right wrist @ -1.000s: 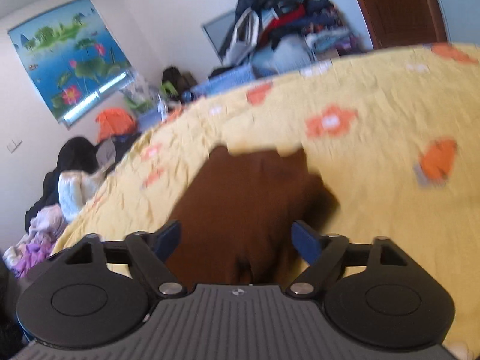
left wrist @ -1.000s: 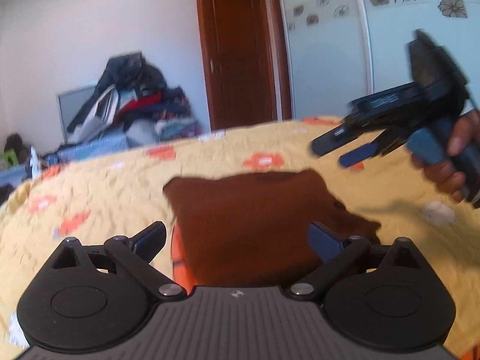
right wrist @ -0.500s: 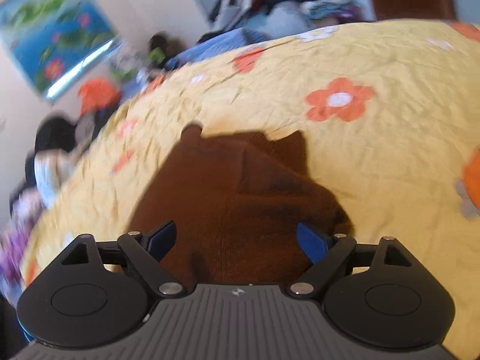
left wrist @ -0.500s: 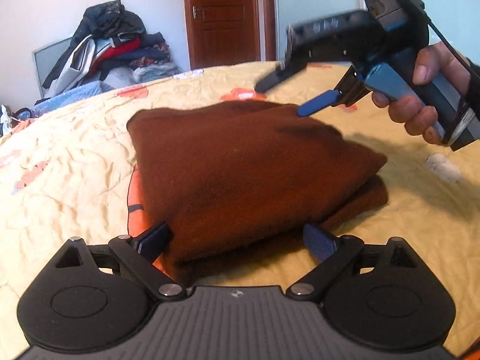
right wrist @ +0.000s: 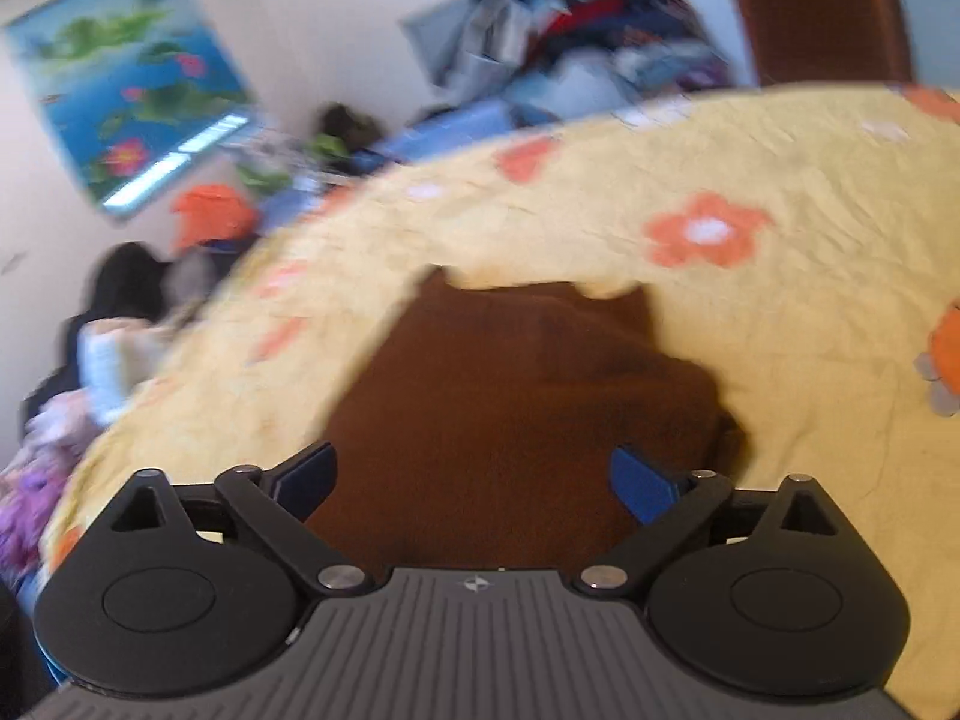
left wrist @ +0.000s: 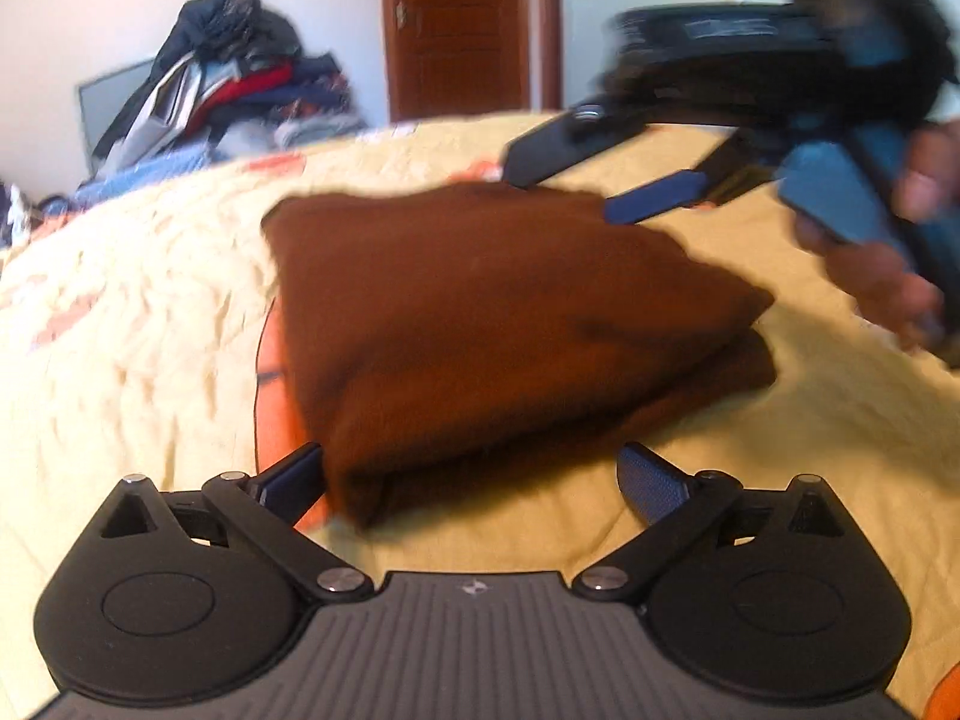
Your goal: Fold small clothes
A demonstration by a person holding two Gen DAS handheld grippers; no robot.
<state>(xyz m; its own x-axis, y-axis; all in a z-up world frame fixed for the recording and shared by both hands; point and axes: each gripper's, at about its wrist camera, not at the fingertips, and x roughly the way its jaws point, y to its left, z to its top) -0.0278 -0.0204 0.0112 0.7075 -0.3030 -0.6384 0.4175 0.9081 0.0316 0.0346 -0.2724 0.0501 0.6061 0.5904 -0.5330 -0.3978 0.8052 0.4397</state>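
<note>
i'm holding the left gripper (left wrist: 471,483) released, the folded brown cloth (left wrist: 510,324) lying just ahead between its fingers, while the right gripper (right wrist: 474,477) is hovering released over the far side.

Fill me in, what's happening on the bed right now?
A person with a handheld gripper in each hand is folding a brown garment on a yellow flowered bedspread. It lies folded into a compact stack. The left gripper sits at its near edge, the right gripper over the far corner; both have jaws open, gripping nothing.

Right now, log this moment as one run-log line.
brown garment: folded on yellow bedspread | left gripper: open at near edge | right gripper: open above garment
</note>
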